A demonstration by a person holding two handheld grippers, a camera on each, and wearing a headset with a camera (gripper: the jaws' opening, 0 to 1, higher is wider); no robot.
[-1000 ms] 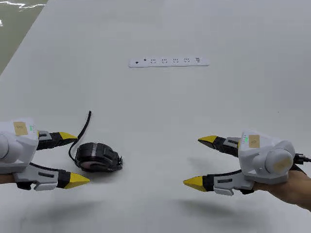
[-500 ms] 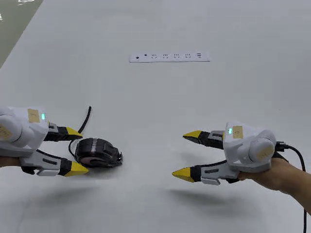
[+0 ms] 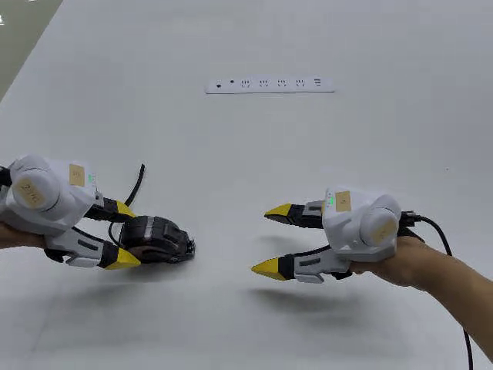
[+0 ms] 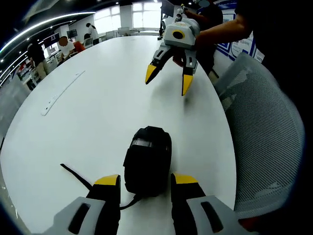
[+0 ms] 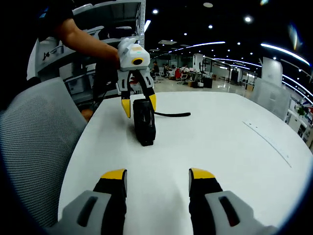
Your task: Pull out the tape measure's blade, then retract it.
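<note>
The black tape measure lies on the white table, its black wrist strap trailing away behind it. My left gripper is open, with its yellow-tipped jaws on either side of the case's rear end. In the left gripper view the case sits between the two fingertips, close to both. No blade is drawn out. My right gripper hovers open a hand's width to the right of the case and points at it. It holds nothing. The right gripper view looks across at the tape measure and the left gripper.
A white power strip lies flat at the far middle of the table. A grey mesh chair stands at the table's near edge. A cable runs back from the right gripper. An open office with people lies beyond the table.
The left gripper has slid right, so its jaws now straddle the tape measure's rear. The right gripper has moved left toward the case. The tape measure has stayed put.
</note>
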